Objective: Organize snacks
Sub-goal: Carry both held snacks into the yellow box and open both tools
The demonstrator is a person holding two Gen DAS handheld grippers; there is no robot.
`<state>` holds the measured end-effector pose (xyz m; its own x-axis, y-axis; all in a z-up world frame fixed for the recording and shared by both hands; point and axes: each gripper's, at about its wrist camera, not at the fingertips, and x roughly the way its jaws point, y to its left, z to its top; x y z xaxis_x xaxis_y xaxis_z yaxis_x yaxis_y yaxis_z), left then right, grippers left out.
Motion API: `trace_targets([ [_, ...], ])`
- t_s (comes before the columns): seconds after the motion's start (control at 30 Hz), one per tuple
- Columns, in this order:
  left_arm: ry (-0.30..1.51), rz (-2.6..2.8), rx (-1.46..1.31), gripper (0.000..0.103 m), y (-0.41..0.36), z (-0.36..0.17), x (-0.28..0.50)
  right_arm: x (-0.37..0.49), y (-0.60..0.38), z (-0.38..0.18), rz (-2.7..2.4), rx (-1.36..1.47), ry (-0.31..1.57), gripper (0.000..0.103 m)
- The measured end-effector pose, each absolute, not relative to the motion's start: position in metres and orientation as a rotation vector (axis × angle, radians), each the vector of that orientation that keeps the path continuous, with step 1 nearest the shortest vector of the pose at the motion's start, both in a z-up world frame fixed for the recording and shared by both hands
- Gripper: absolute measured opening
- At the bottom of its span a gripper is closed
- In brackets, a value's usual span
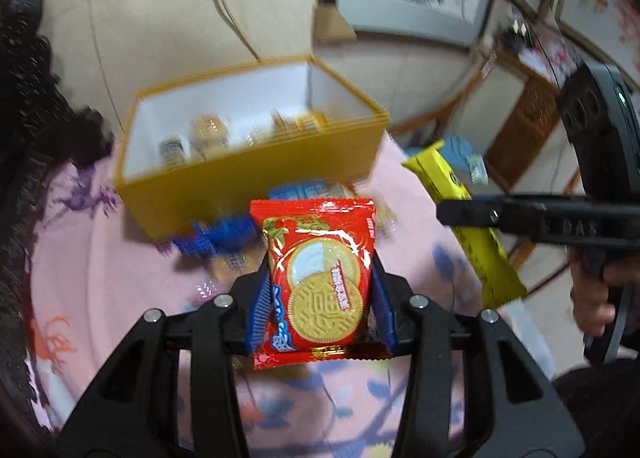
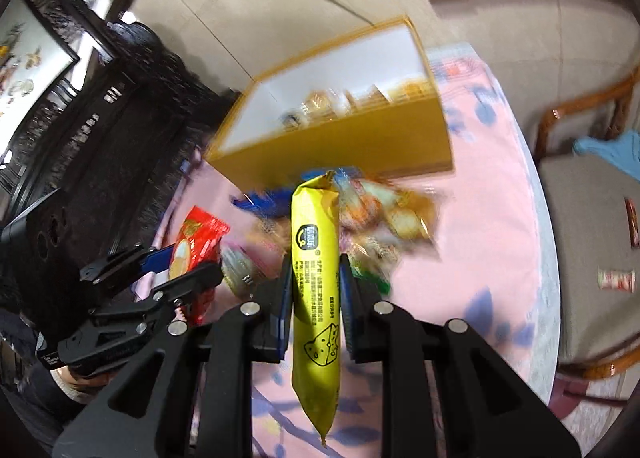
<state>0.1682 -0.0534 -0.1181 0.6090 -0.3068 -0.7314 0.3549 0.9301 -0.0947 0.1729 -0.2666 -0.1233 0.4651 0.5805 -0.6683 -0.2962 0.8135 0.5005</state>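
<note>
My left gripper is shut on a red biscuit packet and holds it above the pink cloth. It also shows in the right wrist view. My right gripper is shut on a long yellow snack packet, seen from the left wrist too. An open yellow box with a white inside holds several snacks and stands just beyond both grippers. A pile of loose snacks lies in front of the box.
A pink flowered tablecloth covers the round table. A wooden chair with small items on its seat stands to the right. Dark carved furniture stands to the left. A blue packet lies by the box.
</note>
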Motion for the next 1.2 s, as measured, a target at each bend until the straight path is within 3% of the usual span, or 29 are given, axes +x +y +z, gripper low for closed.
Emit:
trace_targets([
  [0.3, 0.647, -0.303, 0.007, 0.044, -0.033, -0.041, 0.245, 0.238, -0.243, -0.044, 0.599, 0.273, 0.727, 0.021],
  [0.57, 0.568, -0.251, 0.048, 0.045, -0.033, -0.003, 0.315, 0.312, -0.227, -0.007, 0.590, 0.206, 0.617, 0.022],
  [0.6, 0.567, -0.228, 0.055, 0.054, -0.035, 0.000, 0.325, 0.321, -0.225, -0.006, 0.582, 0.199, 0.619, 0.025],
  [0.63, 0.575, -0.204, 0.060, 0.086, -0.035, -0.001, 0.331, 0.329, -0.223, -0.005, 0.573, 0.197, 0.632, 0.030],
  [0.67, 0.577, -0.141, 0.069, 0.099, -0.034, 0.002, 0.338, 0.333, -0.224, -0.003, 0.556, 0.204, 0.637, 0.052],
  [0.7, 0.546, -0.060, 0.073, 0.101, -0.033, 0.008, 0.338, 0.335, -0.228, 0.002, 0.518, 0.239, 0.617, 0.071],
  [0.73, 0.523, -0.050, 0.066, 0.101, -0.032, 0.012, 0.335, 0.332, -0.233, 0.004, 0.506, 0.266, 0.592, 0.073],
  [0.87, 0.496, -0.085, 0.001, 0.101, -0.024, 0.020, 0.319, 0.322, -0.243, 0.008, 0.500, 0.283, 0.563, 0.074],
  [1.2, 0.613, -0.061, -0.059, 0.101, -0.006, -0.017, 0.268, 0.279, -0.263, -0.041, 0.453, 0.252, 0.727, 0.074],
])
